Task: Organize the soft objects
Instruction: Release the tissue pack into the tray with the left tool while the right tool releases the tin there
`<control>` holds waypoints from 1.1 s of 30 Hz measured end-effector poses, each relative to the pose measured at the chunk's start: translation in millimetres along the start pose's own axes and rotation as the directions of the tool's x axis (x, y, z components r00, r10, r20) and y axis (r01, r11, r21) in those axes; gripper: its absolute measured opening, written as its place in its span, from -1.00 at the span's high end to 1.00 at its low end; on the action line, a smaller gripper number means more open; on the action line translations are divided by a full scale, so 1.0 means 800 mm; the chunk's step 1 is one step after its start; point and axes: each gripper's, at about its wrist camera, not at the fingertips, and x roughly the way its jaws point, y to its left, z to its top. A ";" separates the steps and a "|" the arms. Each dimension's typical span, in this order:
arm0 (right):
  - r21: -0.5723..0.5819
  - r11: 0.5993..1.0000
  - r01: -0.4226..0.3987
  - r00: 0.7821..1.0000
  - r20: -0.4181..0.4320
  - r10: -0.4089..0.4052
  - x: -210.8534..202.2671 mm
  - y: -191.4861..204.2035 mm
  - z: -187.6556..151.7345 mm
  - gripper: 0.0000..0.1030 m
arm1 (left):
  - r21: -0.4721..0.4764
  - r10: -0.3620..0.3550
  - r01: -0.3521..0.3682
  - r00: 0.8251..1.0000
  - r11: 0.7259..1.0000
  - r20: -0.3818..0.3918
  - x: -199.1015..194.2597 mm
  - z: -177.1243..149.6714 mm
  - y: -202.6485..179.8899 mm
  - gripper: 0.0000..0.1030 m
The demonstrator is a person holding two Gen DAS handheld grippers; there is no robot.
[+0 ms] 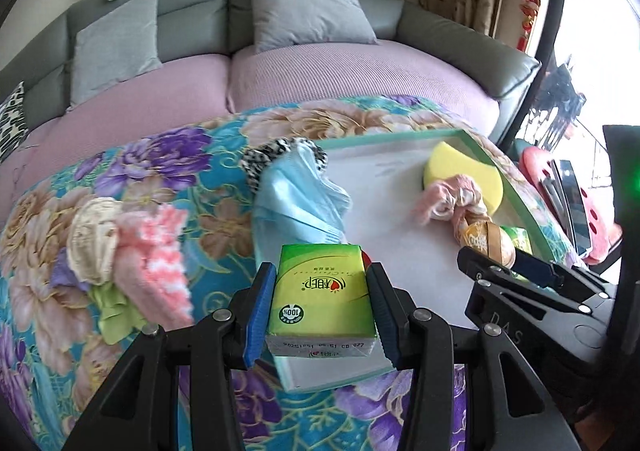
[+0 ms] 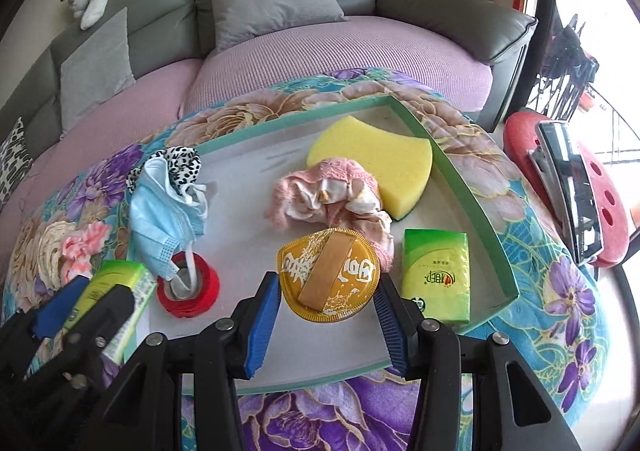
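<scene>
Left claw (image 1: 320, 307) clamps glossy green tissue pack (image 1: 320, 299); right claw (image 2: 326, 311) clamps round gold-foil disc (image 2: 329, 278).

Sofa (image 1: 360, 71): we see it far beyond our fingers.
Red stool (image 2: 600, 187): we see it right of our fingertips.

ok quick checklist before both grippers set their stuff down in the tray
1. Left gripper clamped on green tissue pack: ok.
2. Right gripper around gold round packet: ok; pad contact: cannot tell.
3. Bare floor in tray for both: ok, middle is free.
4. Blue mask fully inside tray: not ok, it hangs over the rim.
5. Second tissue pack clear of right gripper: ok.
</scene>
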 end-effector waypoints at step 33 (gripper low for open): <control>0.008 0.996 0.084 0.996 -0.020 -0.084 0.011 0.002 0.002 -0.69 | -0.247 0.200 -0.206 0.979 0.947 -0.050 0.013 -0.018 0.113 -0.64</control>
